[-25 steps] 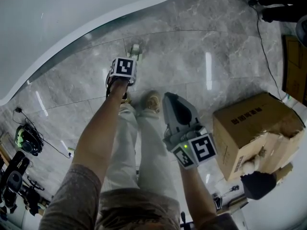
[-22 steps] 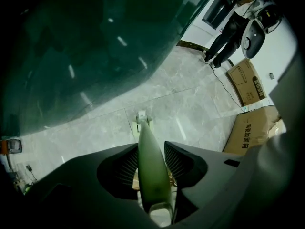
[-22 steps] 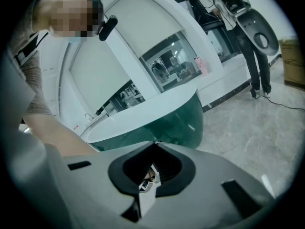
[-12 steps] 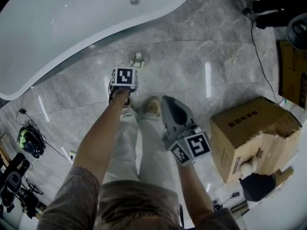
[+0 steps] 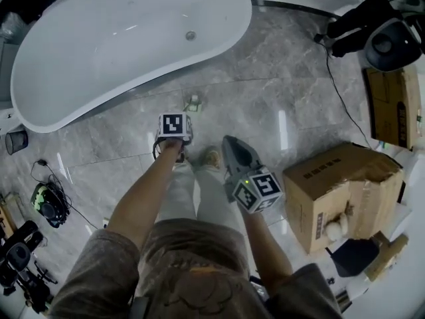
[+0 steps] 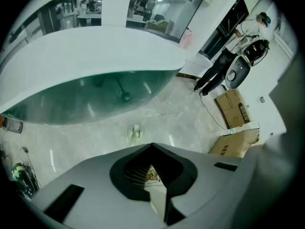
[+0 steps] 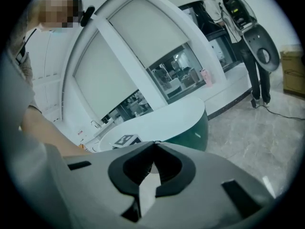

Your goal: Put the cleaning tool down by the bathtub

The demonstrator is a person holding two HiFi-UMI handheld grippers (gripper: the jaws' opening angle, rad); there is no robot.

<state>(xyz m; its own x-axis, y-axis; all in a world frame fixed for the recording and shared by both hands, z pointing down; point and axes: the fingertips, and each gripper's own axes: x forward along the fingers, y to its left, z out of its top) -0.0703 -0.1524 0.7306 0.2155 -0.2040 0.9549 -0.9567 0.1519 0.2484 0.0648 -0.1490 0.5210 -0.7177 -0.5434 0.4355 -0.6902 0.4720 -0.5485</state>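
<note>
The small pale cleaning tool (image 5: 192,102) lies on the grey marble floor just in front of the white bathtub (image 5: 133,38). My left gripper (image 5: 173,127) hangs a short way nearer than the tool, not touching it. In the left gripper view its jaws are closed tip to tip (image 6: 152,145) with nothing between them, and the tool (image 6: 136,133) lies on the floor beyond, below the bathtub (image 6: 95,61). My right gripper (image 5: 230,145) is held beside my right leg, shut and empty (image 7: 155,142). Its view takes in the bathtub's end (image 7: 167,120).
An open cardboard box (image 5: 339,188) stands on the floor at the right. A black cable (image 5: 337,92) runs to a machine (image 5: 388,42) at the far right. Black gear and cords (image 5: 43,201) lie at the left, near a small bin (image 5: 14,140). A person (image 7: 214,8) stands far off.
The head view has pulled back and up, so the whole bathtub now shows. The tool stays on the floor. Both grippers sit slightly lower in the picture.
</note>
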